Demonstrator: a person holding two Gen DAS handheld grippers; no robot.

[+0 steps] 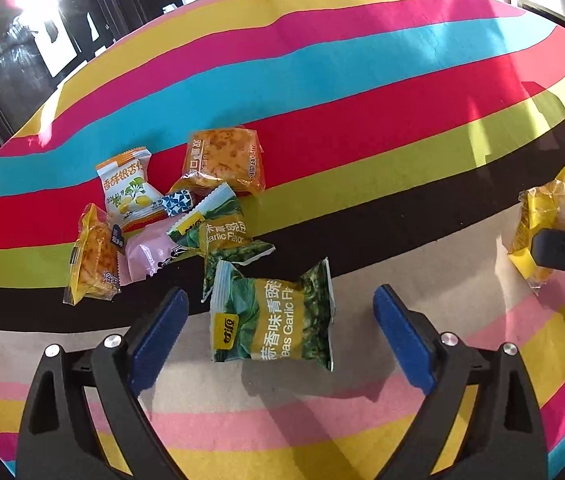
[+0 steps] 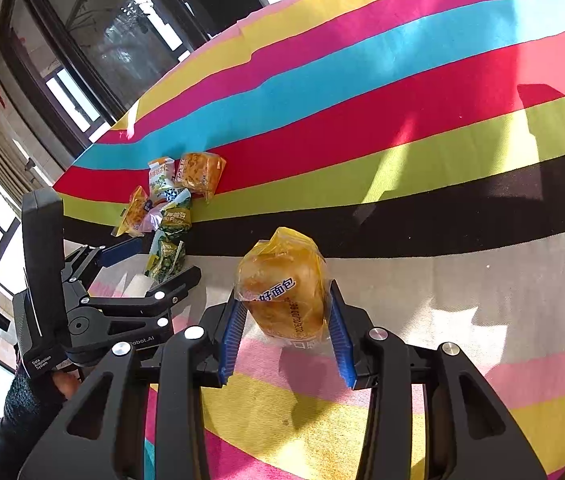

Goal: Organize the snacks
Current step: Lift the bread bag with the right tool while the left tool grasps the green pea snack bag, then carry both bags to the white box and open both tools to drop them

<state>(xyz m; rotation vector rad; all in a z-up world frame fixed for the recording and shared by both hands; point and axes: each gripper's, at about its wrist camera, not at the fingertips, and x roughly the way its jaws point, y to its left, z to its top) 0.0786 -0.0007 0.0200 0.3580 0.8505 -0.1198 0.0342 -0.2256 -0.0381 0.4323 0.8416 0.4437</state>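
Note:
My left gripper [image 1: 280,320] is open, its blue pads on either side of a green garlic-pea packet [image 1: 272,318] lying on the striped cloth; the pads do not touch it. My right gripper [image 2: 286,320] is shut on a yellow wrapped bread [image 2: 282,284], held upright above the cloth. The bread also shows at the right edge of the left wrist view [image 1: 542,224]. A pile of snack packets [image 1: 170,216] lies just beyond the left gripper: a second green pea packet [image 1: 218,232], an orange cracker pack [image 1: 222,160], a white ginkgo packet [image 1: 128,188], a pink one and a yellow one.
The table is covered by a multicoloured striped cloth [image 2: 402,92]. Dark window frames and glass [image 2: 94,40] stand beyond the far edge. The left gripper [image 2: 150,260] shows at the left of the right wrist view, next to the snack pile [image 2: 166,204].

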